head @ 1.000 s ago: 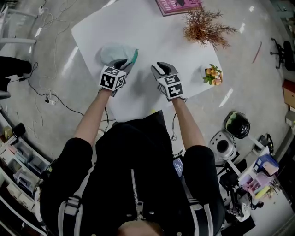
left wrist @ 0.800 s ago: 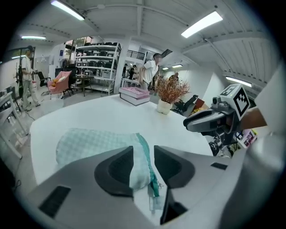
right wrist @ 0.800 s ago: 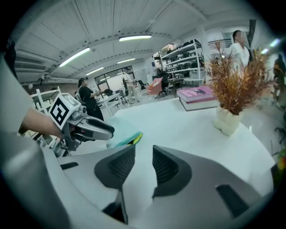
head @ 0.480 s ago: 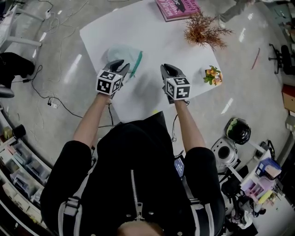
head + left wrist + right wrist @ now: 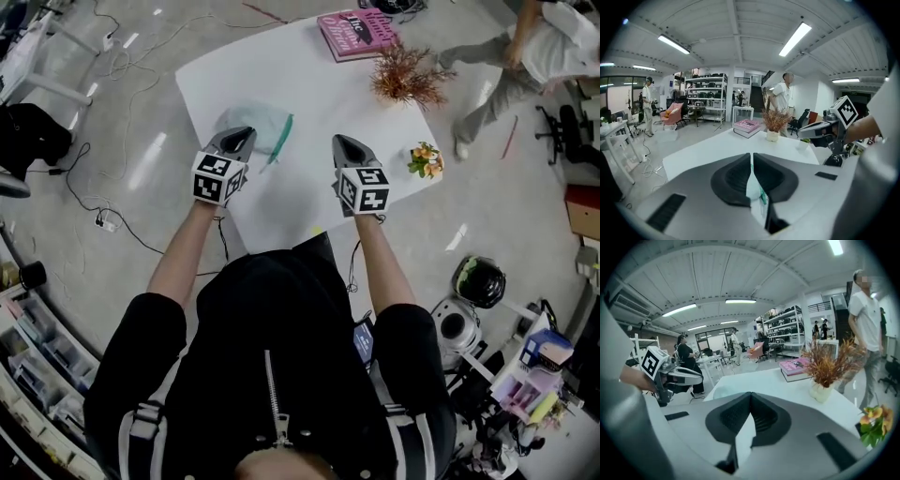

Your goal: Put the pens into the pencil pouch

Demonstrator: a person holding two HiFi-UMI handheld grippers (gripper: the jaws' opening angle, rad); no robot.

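A pale green pencil pouch with a teal zip edge lies on the white table towards its left side. My left gripper hangs above the pouch's near edge, jaws shut with nothing between them. In the left gripper view the shut left gripper shows a strip of the pouch below its tips. My right gripper is held over bare table to the right of the pouch, also shut and empty; the right gripper view shows its tips meeting. No pen shows in any view.
A pink book lies at the table's far edge, a vase of dried twigs beside it. A small flower pot stands near the right edge. A person walks past the far right corner. Cables lie on the floor at left.
Both grippers have risen off the table and their jaws have closed from open. The left one has lifted away from the pouch. A person has come into view at the upper right.
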